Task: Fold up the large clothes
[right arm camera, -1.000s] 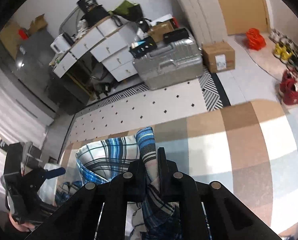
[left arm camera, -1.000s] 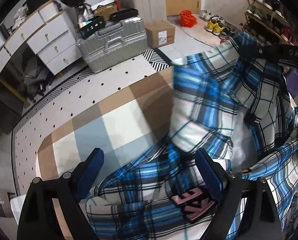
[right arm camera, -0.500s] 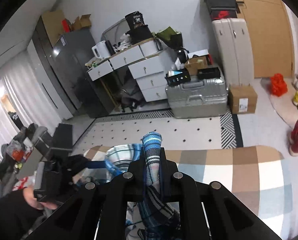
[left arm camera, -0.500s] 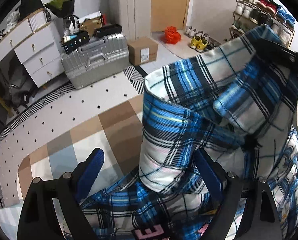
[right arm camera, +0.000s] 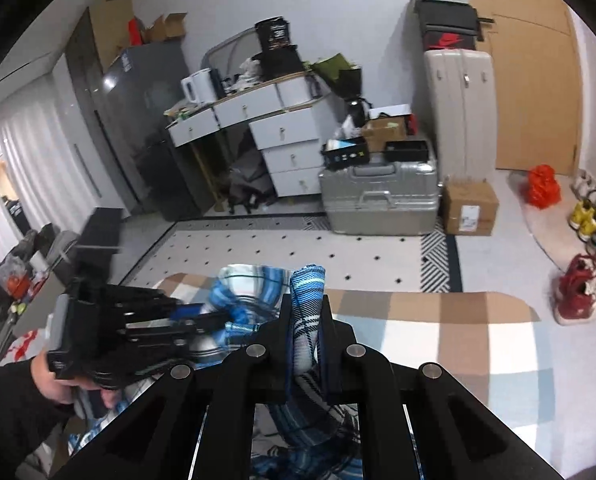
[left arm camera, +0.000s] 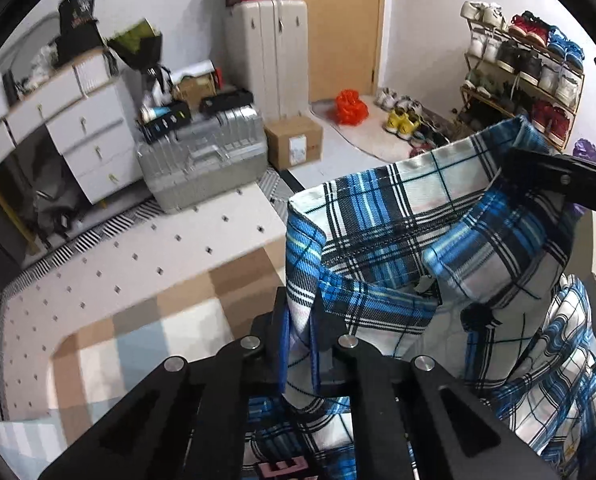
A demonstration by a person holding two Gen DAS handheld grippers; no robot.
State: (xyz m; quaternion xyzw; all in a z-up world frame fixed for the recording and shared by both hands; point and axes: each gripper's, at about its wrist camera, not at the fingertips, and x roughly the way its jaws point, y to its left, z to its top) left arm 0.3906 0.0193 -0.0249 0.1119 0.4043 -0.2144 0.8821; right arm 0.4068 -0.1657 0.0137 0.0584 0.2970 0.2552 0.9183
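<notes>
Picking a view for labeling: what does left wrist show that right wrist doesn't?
Left wrist only: the plaid shirt's collar spread wide, and the full shoe rack.

Right wrist only: the left tongs from outside with the hand holding them, plus the dark fridge.

Both: each view's own tongs, left and right, shut on plaid shirt fabric; the silver suitcase, white drawers and checked surface.

Black tool (left arm camera: 300,344) w/ blue pads, silver screws; black sleeve (right arm camera: 6,412).
</notes>
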